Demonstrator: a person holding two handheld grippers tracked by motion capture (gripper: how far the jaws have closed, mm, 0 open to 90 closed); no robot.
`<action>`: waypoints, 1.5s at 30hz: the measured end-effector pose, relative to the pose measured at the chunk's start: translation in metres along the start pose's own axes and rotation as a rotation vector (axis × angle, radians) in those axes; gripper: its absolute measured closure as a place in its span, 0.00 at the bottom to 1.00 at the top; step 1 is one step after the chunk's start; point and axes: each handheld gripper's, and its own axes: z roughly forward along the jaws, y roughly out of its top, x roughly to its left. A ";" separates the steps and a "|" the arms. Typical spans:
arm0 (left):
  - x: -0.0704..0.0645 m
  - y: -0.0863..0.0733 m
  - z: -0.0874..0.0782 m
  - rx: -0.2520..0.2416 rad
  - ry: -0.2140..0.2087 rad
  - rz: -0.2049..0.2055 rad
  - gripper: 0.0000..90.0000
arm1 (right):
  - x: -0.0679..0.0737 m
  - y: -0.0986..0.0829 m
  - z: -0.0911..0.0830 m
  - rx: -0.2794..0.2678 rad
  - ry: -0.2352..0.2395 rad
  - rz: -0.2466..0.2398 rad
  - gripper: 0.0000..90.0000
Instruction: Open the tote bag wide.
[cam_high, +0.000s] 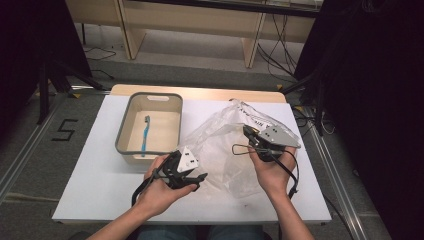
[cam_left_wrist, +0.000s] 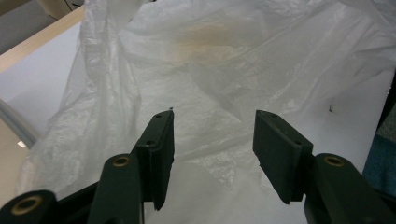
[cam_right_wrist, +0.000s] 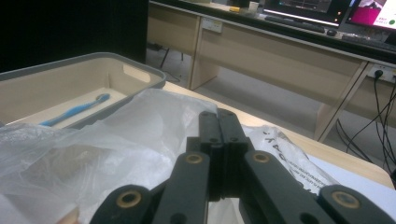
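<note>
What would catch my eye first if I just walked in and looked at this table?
Most likely the big crumpled clear bag lying right of centre on the white table, with a person's two hands working at it. The right tongs are shut at its upper edge, seemingly pinching the plastic, while the left tongs stand open just short of its near side. Left of the bag stands a grey-rimmed bin holding a blue toothbrush.

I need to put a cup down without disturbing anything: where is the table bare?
Bare: the white table left of the grey bin, and the front strip by the forearms. Crowded: the middle and right, under the plastic bag and both tongs.
</note>
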 end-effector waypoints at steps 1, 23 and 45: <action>0.001 0.000 -0.001 -0.004 0.007 -0.004 0.55 | 0.000 0.000 0.000 0.000 0.000 -0.001 1.00; 0.045 0.071 0.045 -0.017 0.019 0.056 0.54 | 0.002 -0.001 0.000 0.007 0.011 -0.005 1.00; 0.050 0.088 0.060 -0.094 0.099 0.128 0.99 | 0.013 0.002 0.017 0.178 0.072 -0.159 0.44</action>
